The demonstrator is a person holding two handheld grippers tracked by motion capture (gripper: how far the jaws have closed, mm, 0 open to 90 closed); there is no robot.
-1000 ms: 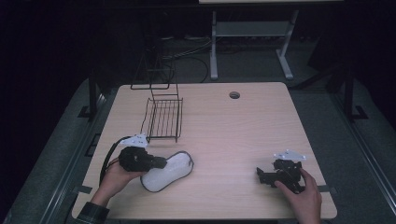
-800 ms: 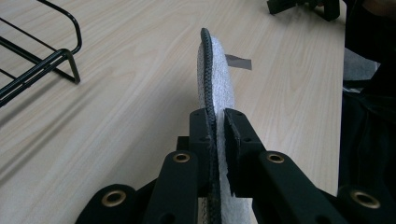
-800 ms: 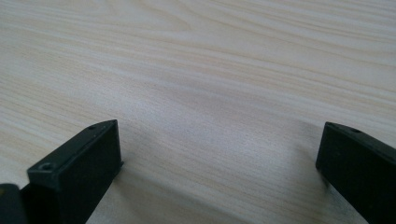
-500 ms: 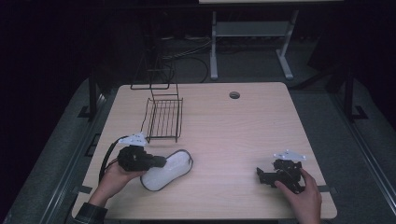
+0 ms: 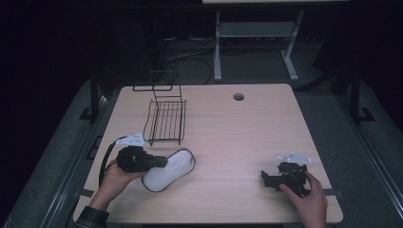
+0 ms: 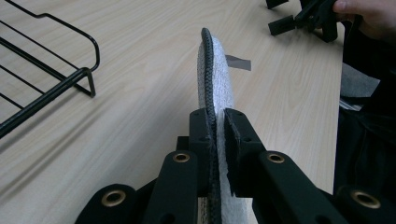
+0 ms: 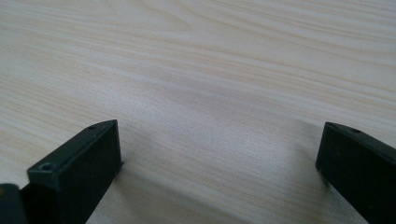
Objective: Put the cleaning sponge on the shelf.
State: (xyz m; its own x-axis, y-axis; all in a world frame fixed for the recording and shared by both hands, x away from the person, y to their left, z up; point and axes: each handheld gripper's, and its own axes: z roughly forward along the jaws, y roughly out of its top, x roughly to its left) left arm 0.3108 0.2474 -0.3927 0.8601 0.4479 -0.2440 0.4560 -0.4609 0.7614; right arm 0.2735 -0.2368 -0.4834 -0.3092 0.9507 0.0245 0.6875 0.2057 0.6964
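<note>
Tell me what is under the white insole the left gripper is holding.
Under the insole lies bare wooden table. The left gripper pinches its dark edge; the table beneath the insole is covered.

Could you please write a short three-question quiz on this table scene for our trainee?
1. True or false: the left gripper is shut on the white insole.
2. How do the right gripper's jaws stand? A. wide apart over bare wood B. closed on the insole
3. What black thing stands beyond the insole on the table?

Key:
1. True.
2. A.
3. The wire rack.
</note>
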